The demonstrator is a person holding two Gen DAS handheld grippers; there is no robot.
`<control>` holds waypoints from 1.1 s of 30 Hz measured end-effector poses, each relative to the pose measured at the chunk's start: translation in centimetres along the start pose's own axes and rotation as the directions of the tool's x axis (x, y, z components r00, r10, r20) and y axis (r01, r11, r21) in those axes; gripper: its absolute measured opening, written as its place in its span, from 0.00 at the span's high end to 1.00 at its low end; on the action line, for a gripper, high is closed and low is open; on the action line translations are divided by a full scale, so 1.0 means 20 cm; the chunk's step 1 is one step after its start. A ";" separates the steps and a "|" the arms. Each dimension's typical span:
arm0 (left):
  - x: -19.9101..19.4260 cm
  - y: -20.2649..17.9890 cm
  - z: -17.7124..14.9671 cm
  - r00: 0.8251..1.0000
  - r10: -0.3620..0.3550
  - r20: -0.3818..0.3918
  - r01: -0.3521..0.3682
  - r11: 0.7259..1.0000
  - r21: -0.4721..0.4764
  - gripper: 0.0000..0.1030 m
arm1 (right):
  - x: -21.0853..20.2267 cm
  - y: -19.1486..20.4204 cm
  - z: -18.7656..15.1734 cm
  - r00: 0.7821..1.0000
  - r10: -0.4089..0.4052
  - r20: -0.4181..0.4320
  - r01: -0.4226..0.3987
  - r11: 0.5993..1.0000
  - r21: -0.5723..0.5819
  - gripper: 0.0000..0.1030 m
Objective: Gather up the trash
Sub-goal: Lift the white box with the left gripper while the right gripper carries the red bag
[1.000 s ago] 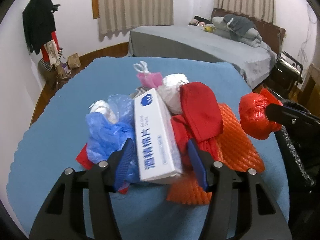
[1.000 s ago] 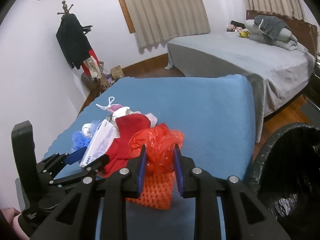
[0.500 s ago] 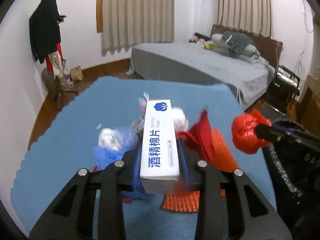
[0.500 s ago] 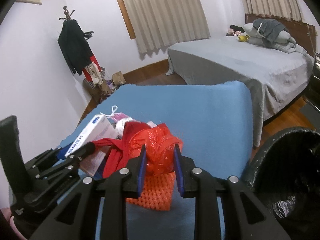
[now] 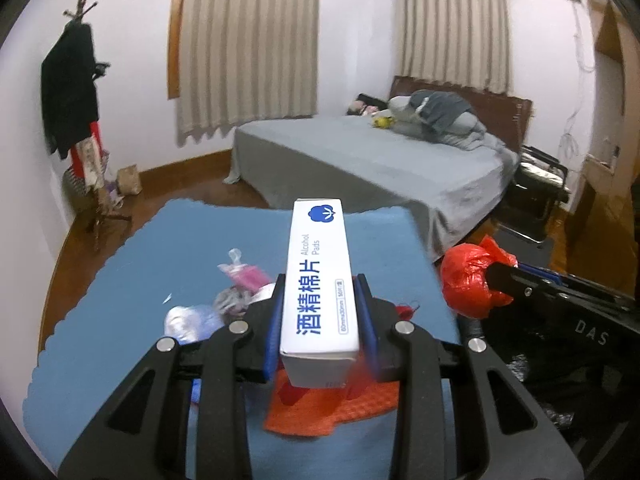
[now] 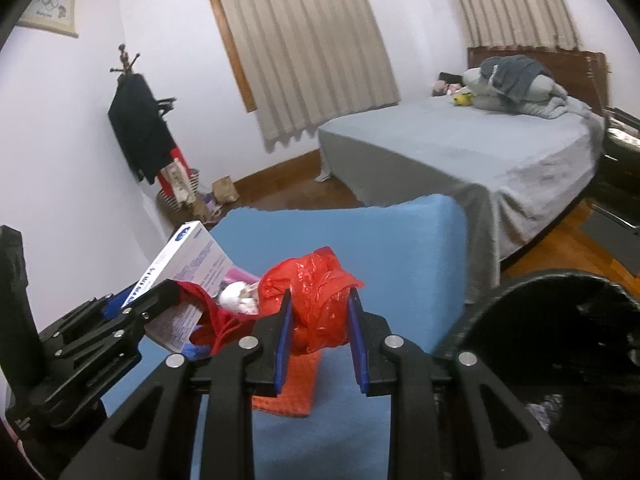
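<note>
Bedroom, trash pickup: the left gripper point(image 5: 319, 330) clamps a white alcohol-pad box point(image 5: 318, 280) between its blue pads, box lifted clear of the blue tabletop point(image 5: 168, 248) w/ its long side pointing away from the camera and its blue-logo end farthest out. The right gripper point(image 6: 320, 332) squeezes a crumpled red plastic bag point(image 6: 316, 304) between its own blue pads; the bag bulges above and in front of the fingertips. In the left wrist view that red bag point(image 5: 472, 280) hangs to the right of the box, off the tabletop's right edge, beside the black-lined trash bin point(image 5: 560, 380). In the right wrist view the bin's dark rim point(image 6: 520, 292) sits to the right of the tabletop point(image 6: 360, 240), near the held bag but not under it, as far as the view shows.

Rest of the pile stays on the tabletop, below and behind the box: an orange textured pad point(image 5: 340, 408) directly under the left gripper, a pale blue bag point(image 5: 188, 322) to the box's left, a pink scrap point(image 5: 244, 276) and a grey-white wad point(image 5: 236, 300) just behind that, plus a red cloth point(image 6: 208, 312) between the two grippers in the right wrist view.

Beyond the tabletop: a grey-sheeted bed point(image 5: 360, 160) w/ a pillow heap at its head, beige curtains point(image 5: 248, 52) on the far wall, and a coat stand point(image 5: 72, 92) w/ dark clothes in the left corner.
</note>
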State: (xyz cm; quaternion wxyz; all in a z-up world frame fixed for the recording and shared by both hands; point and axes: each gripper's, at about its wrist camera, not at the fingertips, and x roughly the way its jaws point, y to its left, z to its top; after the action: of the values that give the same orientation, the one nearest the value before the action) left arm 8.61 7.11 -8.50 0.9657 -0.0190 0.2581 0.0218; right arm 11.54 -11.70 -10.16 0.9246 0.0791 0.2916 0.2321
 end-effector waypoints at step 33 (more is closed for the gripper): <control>0.19 0.21 -0.26 0.989 0.022 -0.149 -0.029 0.998 -0.047 0.58 | 0.16 -0.04 -0.14 0.993 -0.020 -0.119 0.021 1.000 0.005 0.75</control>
State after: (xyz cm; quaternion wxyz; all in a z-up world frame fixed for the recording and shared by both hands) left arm 9.11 11.17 -14.94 0.9427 -0.0408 0.3289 0.0388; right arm 12.52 -10.74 -14.35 0.9076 0.0653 0.3479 0.2260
